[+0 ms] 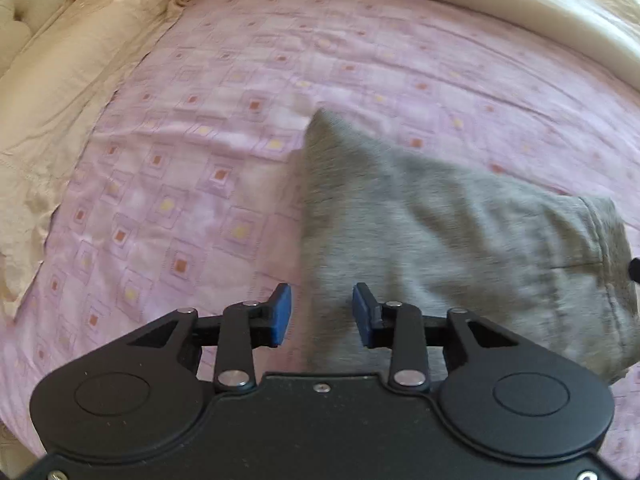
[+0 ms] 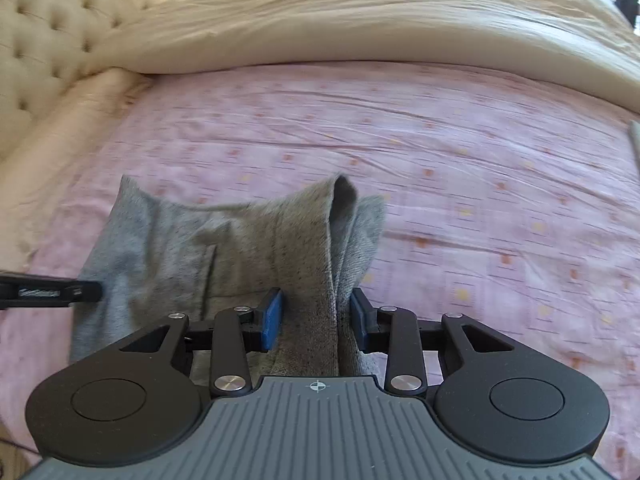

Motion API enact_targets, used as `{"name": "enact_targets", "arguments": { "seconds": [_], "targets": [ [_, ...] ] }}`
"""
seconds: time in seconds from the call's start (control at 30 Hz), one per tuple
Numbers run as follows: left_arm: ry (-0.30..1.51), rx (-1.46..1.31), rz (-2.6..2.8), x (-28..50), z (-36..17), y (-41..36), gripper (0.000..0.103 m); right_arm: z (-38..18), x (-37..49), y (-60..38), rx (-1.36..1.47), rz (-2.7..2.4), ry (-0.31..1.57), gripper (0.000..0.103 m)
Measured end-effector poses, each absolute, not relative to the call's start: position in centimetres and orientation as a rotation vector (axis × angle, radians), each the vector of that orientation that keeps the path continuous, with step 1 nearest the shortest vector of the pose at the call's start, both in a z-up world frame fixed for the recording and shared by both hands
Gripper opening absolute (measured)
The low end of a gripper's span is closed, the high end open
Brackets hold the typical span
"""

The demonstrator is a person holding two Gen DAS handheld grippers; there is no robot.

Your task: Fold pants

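Pants (image 2: 240,240) edge between parted right tool (image 2: 316,320) pads, bedsheet (image 2: 480,160) beyond.

Grey heathered pants (image 2: 224,248), folded and rumpled, lay ahead of and beneath the right gripper (image 2: 316,316), a raised fold bunched between its pads (image 2: 270,318), the rest spread leftward

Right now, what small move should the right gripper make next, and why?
Probably close the right gripper: its jaws stand open around a raised fold of the grey pants, touching but not pinching it. The left gripper is open too, holding nothing.
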State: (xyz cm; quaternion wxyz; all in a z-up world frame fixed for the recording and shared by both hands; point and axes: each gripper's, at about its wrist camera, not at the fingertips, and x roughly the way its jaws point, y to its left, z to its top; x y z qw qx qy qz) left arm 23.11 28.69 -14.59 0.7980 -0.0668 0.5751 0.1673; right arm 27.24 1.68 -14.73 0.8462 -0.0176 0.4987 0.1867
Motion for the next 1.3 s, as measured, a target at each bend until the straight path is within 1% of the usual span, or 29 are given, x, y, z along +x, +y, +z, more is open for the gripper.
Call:
{"name": "enact_targets", "arguments": {
  "seconds": [0.07,0.17,0.33,0.43,0.57,0.77,0.93,1.3],
  "targets": [
    [1.254,-0.142,0.365,22.8,-14.9,29.7,0.044,-15.1,27.7,1.2,-0.033,0.282,1.047,0.033],
    [1.242,-0.128,0.358,22.0,-14.2,29.9,0.044,-14.3,27.1,0.2,0.018,0.262,1.015,0.033],
    [1.178,-0.130,0.379,20.1,-11.3,28.8,0.045,-11.9,24.8,0.5,0.005,0.322,0.965,0.033],
    [1.149,-0.151,0.377,18.4,-9.3,27.2,0.047,-10.6,23.2,1.0,-0.003,0.367,0.953,0.033],
    [1.127,-0.146,0.387,16.2,-7.3,24.4,0.056,-9.2,21.0,1.4,-0.032,0.416,0.952,0.033],
    [1.137,-0.139,0.355,13.3,-4.9,20.2,0.056,-6.9,17.0,0.3,-0.022,0.443,0.958,0.034],
    [1.119,-0.138,0.362,11.3,-2.8,17.7,0.063,-5.2,14.7,-0.9,-0.026,0.437,0.947,0.034],
    [1.097,-0.114,0.330,8.6,-0.8,13.9,0.064,-2.7,12.2,-2.8,-0.023,0.431,0.908,0.034]
  ]
}}
